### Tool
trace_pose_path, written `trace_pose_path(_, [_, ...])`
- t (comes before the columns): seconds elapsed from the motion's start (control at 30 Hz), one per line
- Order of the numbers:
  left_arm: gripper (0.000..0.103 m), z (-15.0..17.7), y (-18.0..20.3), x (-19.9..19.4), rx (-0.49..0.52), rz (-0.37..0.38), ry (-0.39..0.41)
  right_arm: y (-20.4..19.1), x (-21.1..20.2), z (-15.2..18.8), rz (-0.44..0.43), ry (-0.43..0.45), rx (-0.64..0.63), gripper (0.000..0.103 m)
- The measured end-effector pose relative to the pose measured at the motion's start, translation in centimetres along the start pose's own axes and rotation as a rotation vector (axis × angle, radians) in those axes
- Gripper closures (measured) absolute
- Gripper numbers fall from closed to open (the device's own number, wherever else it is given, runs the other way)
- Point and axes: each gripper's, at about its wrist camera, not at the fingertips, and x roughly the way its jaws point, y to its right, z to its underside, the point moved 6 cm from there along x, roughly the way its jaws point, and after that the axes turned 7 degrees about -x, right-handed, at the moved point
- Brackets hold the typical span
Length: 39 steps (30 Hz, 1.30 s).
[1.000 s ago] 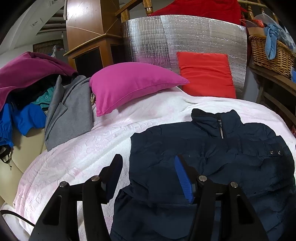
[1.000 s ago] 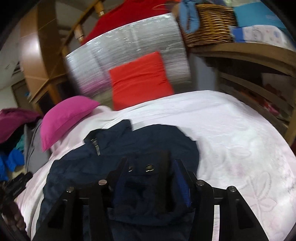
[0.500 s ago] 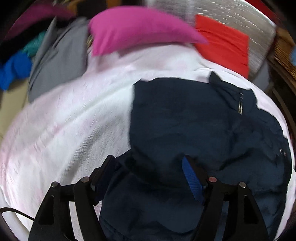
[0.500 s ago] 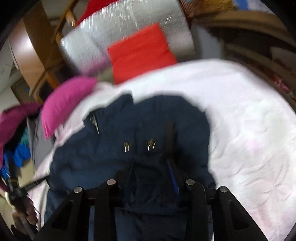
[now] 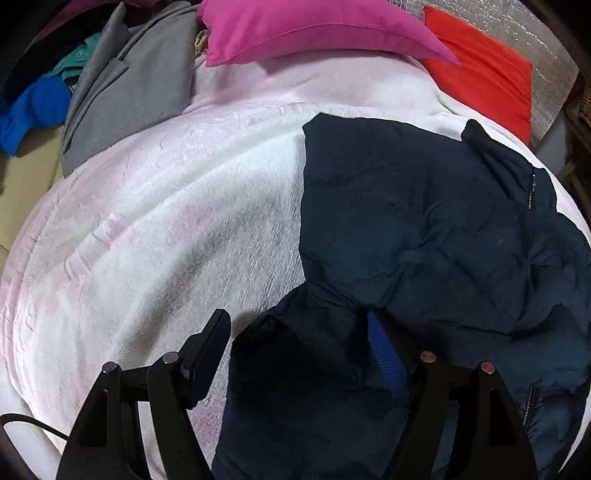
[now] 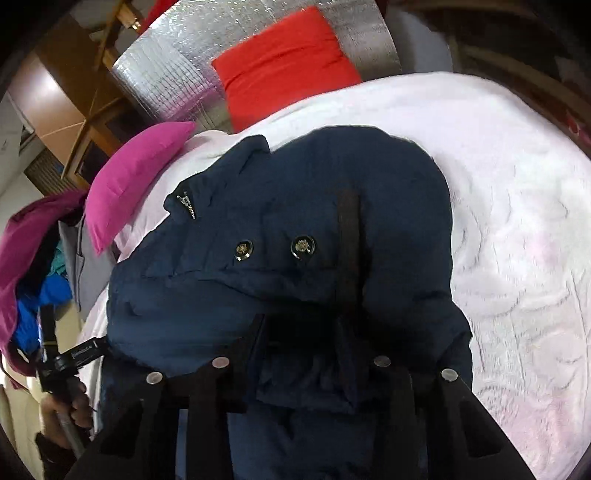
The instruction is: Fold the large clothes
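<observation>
**Navy jacket half folded on the bed**

Left wrist view: a dark navy padded jacket [image 5: 424,229] lay on a white and pale pink blanket [image 5: 166,229] covering the bed, filling the right half of the picture. Its quilted surface was creased, its collar with a short zip stood at the upper right, and a fold of it bulged toward the camera at the bottom. The left gripper [image 5: 295,343] had just been opening; its jaws stood wide, the left one over bare blanket and the right one against the jacket's fold, with cloth lying between them but not pinched. To the jacket's left the blanket was bare and broad. Along the far edge lay a pink pillow [image 5: 314,29], a red cushion [image 5: 484,77] and a grey garment [image 5: 125,99] beside blue and teal clothes.

Right wrist view: the jacket [image 6: 295,258] was doubled over, showing two metal snap buttons, a dark strap and the collar zip at upper left. The right gripper [image 6: 306,350] had just been closing and was clamped on a thick fold of the jacket. Open blanket [image 6: 517,221] stretched to the right. At the lower left a hand [image 6: 62,417] held the other gripper's handle. The pink pillow [image 6: 133,177] and red cushion [image 6: 284,62] sat behind, before a silver panel.
</observation>
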Motion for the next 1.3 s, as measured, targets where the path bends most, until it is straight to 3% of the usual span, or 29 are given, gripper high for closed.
trace_pose_path(0.17, [0.026,0.0,-0.5,-2.2,0.017,-0.003,0.045,0.0,-2.1,-0.6,-0.041,0.044,0.022,0.062])
trace_pose_path(0.4, [0.026,1.4,-2.1,-5.6,0.062,0.008,0.132,1.3,-6.1,0.3,-0.032,0.121,0.013,0.062])
trace_pose_path(0.7, [0.026,4.9,-5.2,-7.7,0.085,-0.007,0.144,1.9,-9.4,3.2,-0.041,0.135,-0.024,0.059])
trace_pose_path(0.8, [0.026,6.5,-6.5,-8.4,0.075,-0.003,0.149,1.7,-10.4,4.5,-0.065,0.146,-0.021,0.052])
trace_pose_path(1.1, [0.026,12.9,-9.8,-11.1,0.113,-0.016,0.192,0.5,-12.0,9.8,-0.119,0.117,-0.030,0.051])
trace_pose_path(1.3, [0.026,17.3,-11.6,-11.9,0.133,0.017,0.151,-0.8,-13.5,13.8,-0.169,0.102,-0.024,0.051])
